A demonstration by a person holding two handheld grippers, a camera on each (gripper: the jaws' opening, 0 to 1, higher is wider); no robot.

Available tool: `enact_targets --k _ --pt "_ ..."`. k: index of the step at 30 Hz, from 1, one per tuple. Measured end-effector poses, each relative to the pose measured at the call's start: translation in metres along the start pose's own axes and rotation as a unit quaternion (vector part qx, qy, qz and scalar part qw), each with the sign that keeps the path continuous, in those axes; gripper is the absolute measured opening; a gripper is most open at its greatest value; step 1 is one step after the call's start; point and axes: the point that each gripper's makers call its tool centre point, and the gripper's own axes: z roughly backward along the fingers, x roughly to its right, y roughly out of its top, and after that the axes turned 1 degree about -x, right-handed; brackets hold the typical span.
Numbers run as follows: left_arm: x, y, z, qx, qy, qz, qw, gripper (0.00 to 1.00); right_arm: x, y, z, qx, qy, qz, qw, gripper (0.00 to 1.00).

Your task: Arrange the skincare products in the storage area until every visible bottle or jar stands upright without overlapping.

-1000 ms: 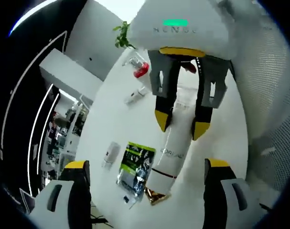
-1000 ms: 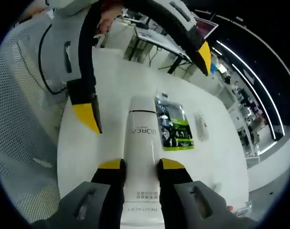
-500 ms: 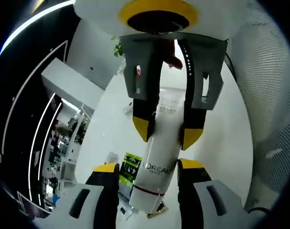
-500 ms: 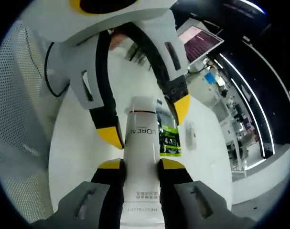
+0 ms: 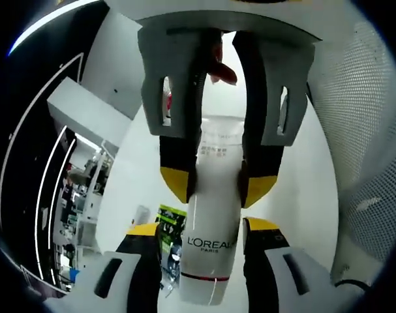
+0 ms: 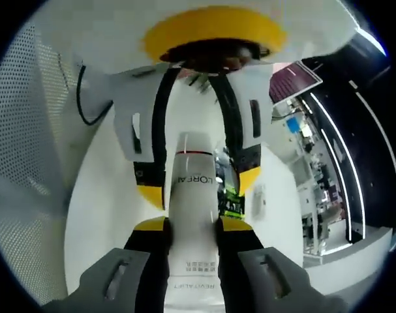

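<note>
A tall white plastic tube printed L'OREAL PARIS [image 5: 209, 248] [image 6: 194, 195], with a thin dark red ring near one end, is held between both grippers above the white desk [image 5: 302, 189] [image 6: 96, 215]. In the right gripper view, the right gripper [image 6: 192, 225] has its yellow-tipped fingers [image 6: 152, 226] pressed on both sides of the tube near the end that carries small grey print, so it is pinching the tube. In the same view the left gripper [image 6: 194, 186] comes from above, and its yellow tips lie close along the two sides of the tube near the ring end. In the left gripper view, the left gripper [image 5: 204, 229] has its own fingers [image 5: 143, 230] just beside the tube at the level of the brand name; I cannot tell surely if they already press it or only stand beside it. Behind the tube on the desk lies a flat green and black sachet [image 5: 169, 225] [image 6: 231, 199], and next to it a small pale flat packet [image 5: 140, 215] [image 6: 258, 197], well apart from the desk edge. A white perforated mesh panel [image 5: 367, 117] [image 6: 21, 130] stands along one side of the desk.
</note>
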Motion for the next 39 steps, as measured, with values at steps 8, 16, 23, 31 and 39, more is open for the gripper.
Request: enact_targets --k 8,16,23,31,39 --pt "0.002 0.006 0.001 0.019 0.0 -0.023 0.9996 0.3 0.005 0.003 0.004 0.019 -0.013 0.025 0.9994 0.27" --pt "0.008 0.002 0.001 -0.002 -0.016 -0.021 0.9997 0.29 -0.003 0.005 0.002 0.019 -0.004 0.03 0.9993 0.29" --pt "0.022 -0.005 -0.001 -0.024 -0.043 -0.005 0.9988 0.28 -0.017 0.005 -0.005 0.038 0.022 0.038 0.9983 0.3" --pt "0.017 -0.006 0.001 -0.026 -0.034 0.004 0.9991 0.27 -0.013 0.009 -0.005 0.06 0.011 0.061 0.9963 0.32" --pt "0.014 -0.006 0.002 -0.024 -0.03 0.017 0.9991 0.27 0.0 0.007 -0.003 0.069 -0.008 0.034 0.997 0.4"
